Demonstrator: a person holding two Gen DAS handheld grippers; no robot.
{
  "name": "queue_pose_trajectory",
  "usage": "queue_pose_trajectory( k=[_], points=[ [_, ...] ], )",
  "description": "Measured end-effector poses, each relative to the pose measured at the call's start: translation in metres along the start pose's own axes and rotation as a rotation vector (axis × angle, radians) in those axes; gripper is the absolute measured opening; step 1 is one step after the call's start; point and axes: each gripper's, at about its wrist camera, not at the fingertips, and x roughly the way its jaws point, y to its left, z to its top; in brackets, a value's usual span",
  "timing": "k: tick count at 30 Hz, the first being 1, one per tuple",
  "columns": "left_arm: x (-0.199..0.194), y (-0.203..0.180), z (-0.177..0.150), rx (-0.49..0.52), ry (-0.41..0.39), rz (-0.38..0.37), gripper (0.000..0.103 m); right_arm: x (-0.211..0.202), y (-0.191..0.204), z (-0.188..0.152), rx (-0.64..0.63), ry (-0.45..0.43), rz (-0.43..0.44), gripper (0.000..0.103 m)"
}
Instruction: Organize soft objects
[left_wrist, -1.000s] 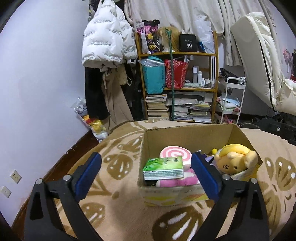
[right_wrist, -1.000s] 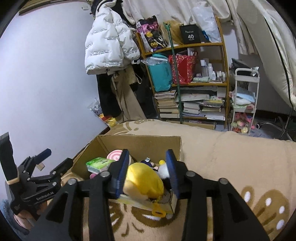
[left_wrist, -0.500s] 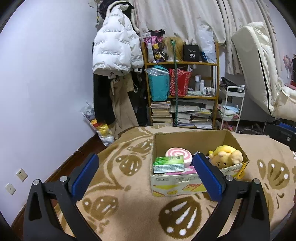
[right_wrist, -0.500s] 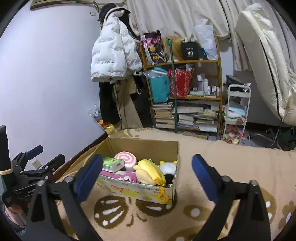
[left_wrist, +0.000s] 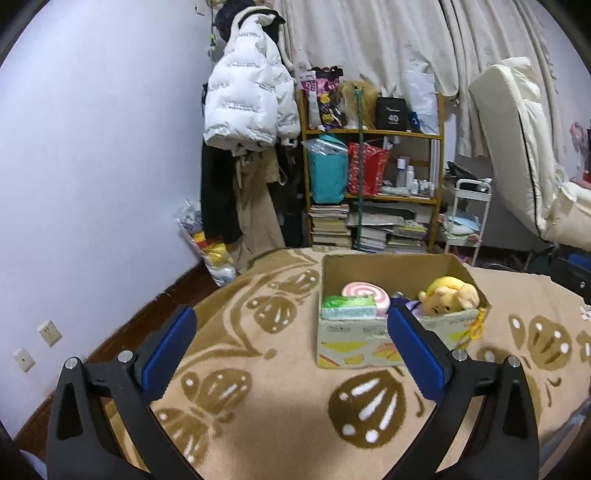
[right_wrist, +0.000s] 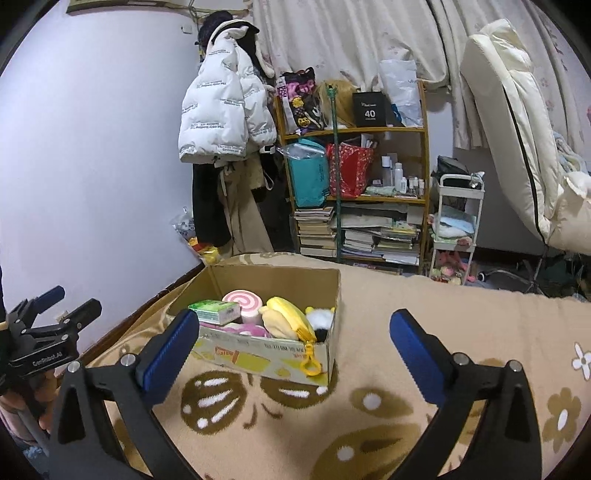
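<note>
**Both claws pulled back from the box**

Our right claw let go of the yellow plush toy and moved back. Now its blue pads are wide apart and hold nothing. Our left claw moved back too, and it is wide open and empty as well.

We see the cardboard box sitting on the tan blanket. The yellow toy lies inside it, at the end nearer our right claw. Next to it are a pink swirl cushion, a green tissue pack and something pink under them. A yellow clip hangs over the box's front wall.
</note>
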Motion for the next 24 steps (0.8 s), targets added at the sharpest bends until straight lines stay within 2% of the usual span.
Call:
queue_pose_trajectory(
  k=[10, 18, 24],
  points=[
    [-0.01, 0.001, -0.004, 0.015, -0.035, 0.003, 0.102, -0.018, -0.004, -0.01, 0.009, -0.053, -0.02, 0.103],
    [-0.003, -0.007, -0.009, 0.039, -0.022, -0.012, 0.102, -0.016, -0.004, -0.011, 0.017, -0.04, -0.007, 0.103],
    [0.007, -0.011, -0.013, 0.046, -0.01, -0.03, 0.102, -0.011, -0.007, -0.016, -0.002, -0.04, -0.029, 0.103]
  ],
)
